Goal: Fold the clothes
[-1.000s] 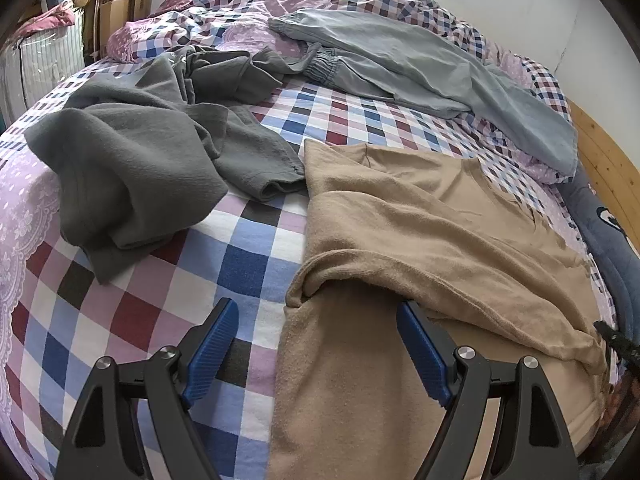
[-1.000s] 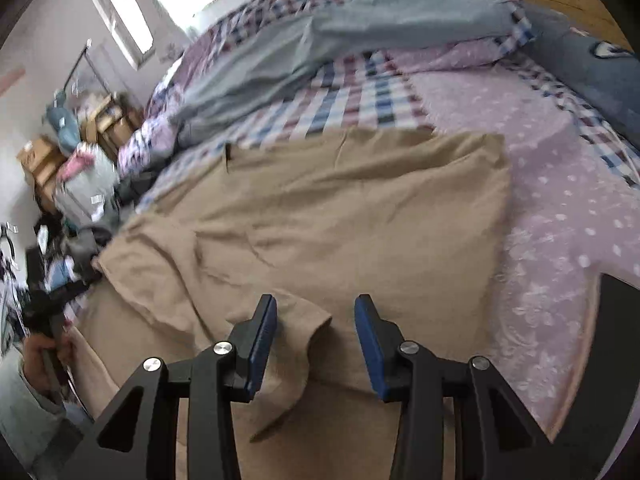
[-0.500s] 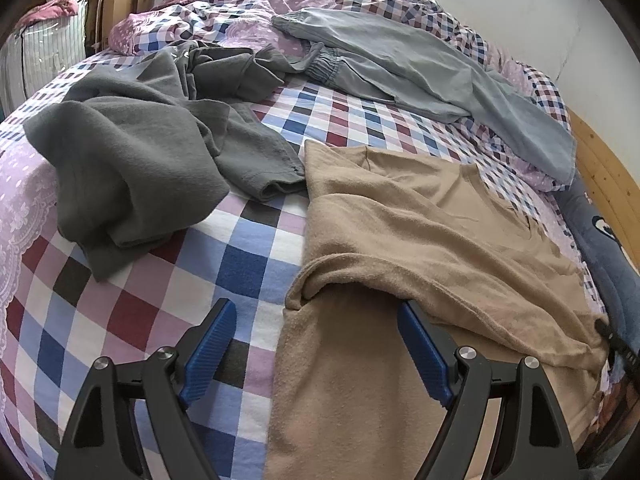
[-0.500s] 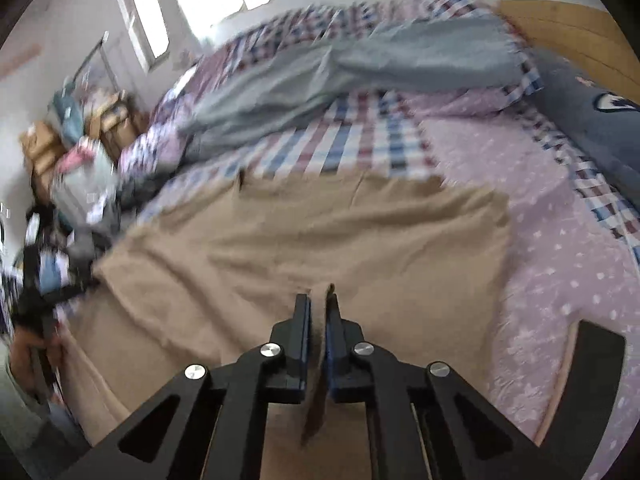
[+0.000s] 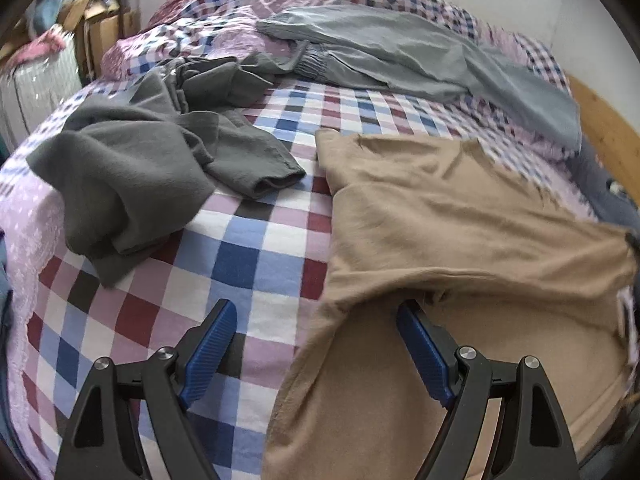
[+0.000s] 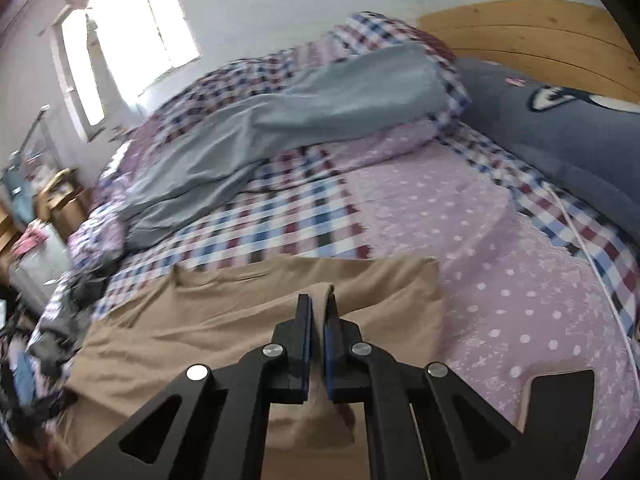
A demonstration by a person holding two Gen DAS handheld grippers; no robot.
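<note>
Tan garment pinched in right jaws

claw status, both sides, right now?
Left claw: open, holding nothing.
Right claw: shut on the tan garment.

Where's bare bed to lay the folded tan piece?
Free: checked sheet between the dark grey garment and the tan garment; also the dotted lilac patch right of it. Crowded: far side, under the light grey trousers.
</note>
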